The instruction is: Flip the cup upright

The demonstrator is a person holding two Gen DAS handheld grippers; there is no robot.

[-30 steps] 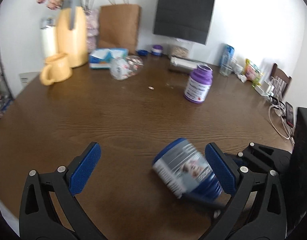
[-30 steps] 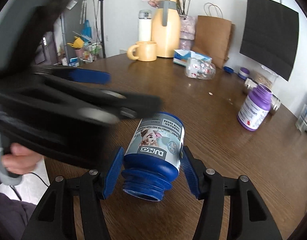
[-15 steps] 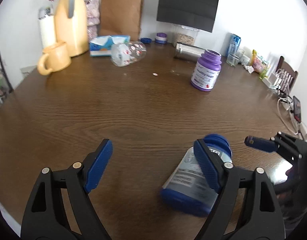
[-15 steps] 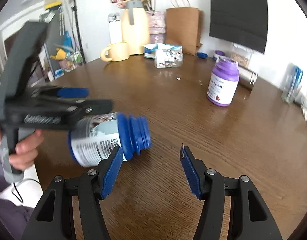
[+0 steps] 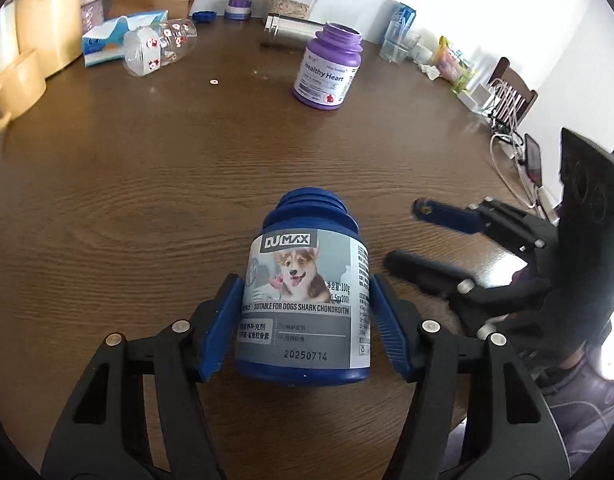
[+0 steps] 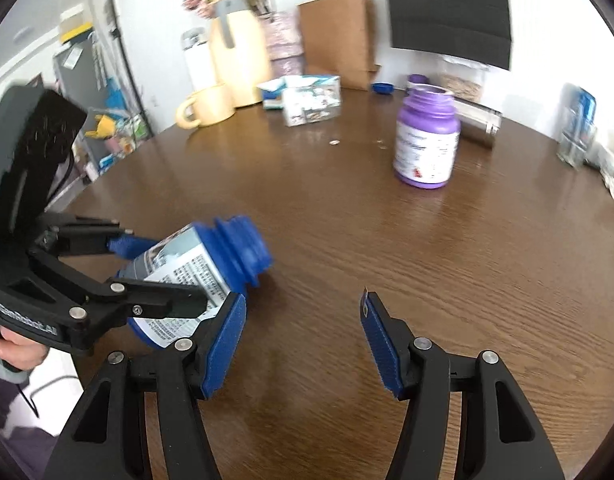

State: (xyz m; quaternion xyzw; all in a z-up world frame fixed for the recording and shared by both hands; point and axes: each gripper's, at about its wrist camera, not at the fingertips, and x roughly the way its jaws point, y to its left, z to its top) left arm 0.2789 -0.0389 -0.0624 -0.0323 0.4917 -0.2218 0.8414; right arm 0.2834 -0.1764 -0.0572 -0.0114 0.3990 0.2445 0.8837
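Note:
The blue supplement jar (image 5: 305,304) with a dog label lies on its side on the brown table (image 5: 155,184), its open neck pointing away from me. My left gripper (image 5: 305,324) is shut on the jar's body, one pad on each side. In the right wrist view the jar (image 6: 199,276) is at the left, held by the left gripper (image 6: 159,276). My right gripper (image 6: 303,340) is open and empty, just right of the jar. It also shows in the left wrist view (image 5: 407,236) at the right.
A purple jar (image 5: 327,68) stands upright at the far middle. A clear patterned cup (image 5: 159,50) lies on its side at the back left, by a tissue box (image 5: 115,36). A yellow mug (image 5: 15,92), yellow jug, paper bags and cables line the table's edges.
The right gripper let go of the jar and drew back. The left gripper moved around the jar and closed on it. The jar turned, neck now pointing away.

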